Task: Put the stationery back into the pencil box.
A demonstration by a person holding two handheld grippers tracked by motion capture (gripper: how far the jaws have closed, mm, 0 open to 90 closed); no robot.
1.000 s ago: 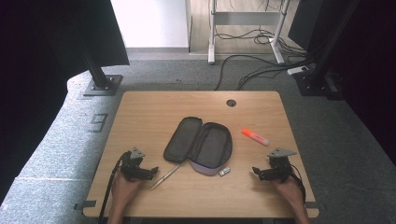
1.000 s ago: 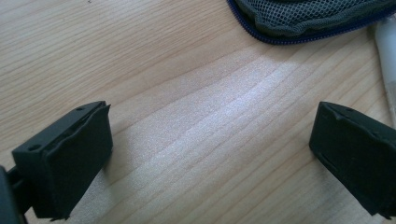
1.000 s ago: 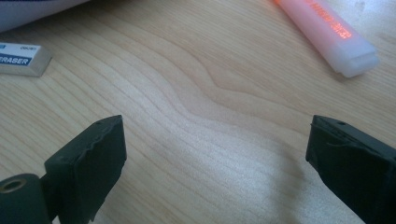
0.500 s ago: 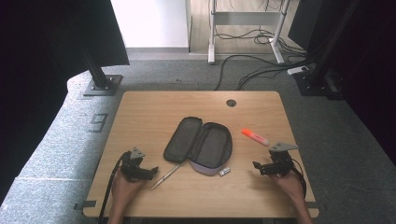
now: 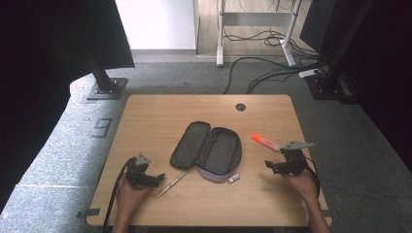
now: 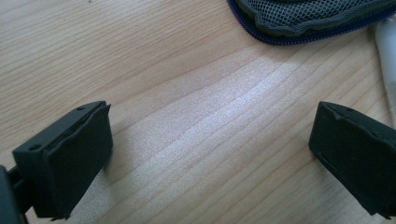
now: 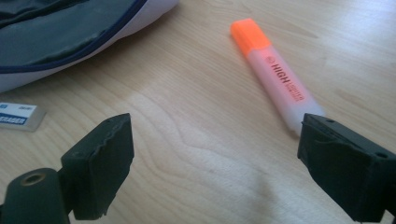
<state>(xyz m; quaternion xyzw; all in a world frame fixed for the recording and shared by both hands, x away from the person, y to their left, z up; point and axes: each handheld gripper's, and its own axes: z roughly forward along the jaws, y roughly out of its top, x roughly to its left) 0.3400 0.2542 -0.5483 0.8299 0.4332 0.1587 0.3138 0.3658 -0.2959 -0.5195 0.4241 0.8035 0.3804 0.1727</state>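
Beside the highlighter (image 7: 273, 74), right gripper view reveals printed lettering.

The open pencil case (image 5: 208, 151) is placed at the table (image 5: 145, 121) centre. To its right lies the highlighter (image 5: 265, 142); before it, the eraser (image 5: 233, 178) and the pen (image 5: 171, 183).

A: State the lighting in the high view.
B: Table (image 5: 145, 121) evenly lit; upper left and right edges fall into darkness.
A: And the gripper views?
B: Soft glare at centre frame, faint shadows, jaws at the bottom slightly blurred.
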